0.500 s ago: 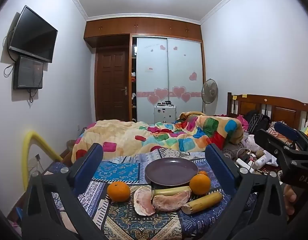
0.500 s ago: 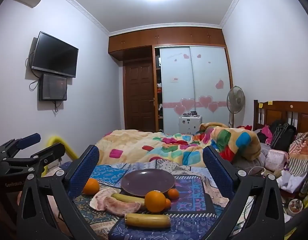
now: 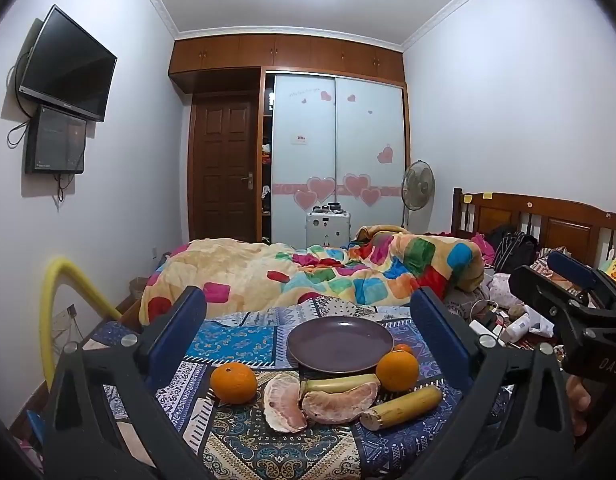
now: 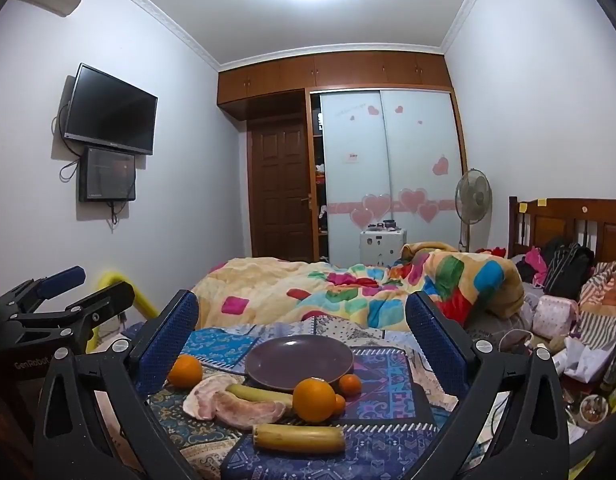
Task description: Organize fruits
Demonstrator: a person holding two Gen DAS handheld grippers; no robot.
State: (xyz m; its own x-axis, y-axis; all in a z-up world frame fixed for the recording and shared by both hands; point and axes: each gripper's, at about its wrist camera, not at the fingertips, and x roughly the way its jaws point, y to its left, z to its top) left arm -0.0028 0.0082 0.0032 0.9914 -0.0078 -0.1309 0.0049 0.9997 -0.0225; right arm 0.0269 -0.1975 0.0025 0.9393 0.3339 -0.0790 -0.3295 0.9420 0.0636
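1. Barely anything differs from half a second ago: both views are framed almost as before, and every fruit lies where it lay, so I judge the task is only at its start and no piece has been picked.
2. Both tools are spread wide and empty. The left gripper frames the fruit cluster between its blue pads, and the right gripper does the same from its own side; each shows at the edge of the other's view.
3. All the fruit sits on the patterned cloth covering the worktop at the foot of the bed, just in front of an empty purple plate.
4. The near banana lies flat, long axis roughly crosswise in the right view, cut end to the left. In the left view it runs diagonally, cut end nearer the camera.
5. A second, greener banana lies just behind it, also roughly crosswise, tucked against the two peeled pomelo segments, which touch each other.
6. One orange stands apart on the left; a larger orange sits by the plate rim with smaller tangerines beside it.
7. The plate looks like the likely destination, and the near banana calls for a grasp across its short axis.
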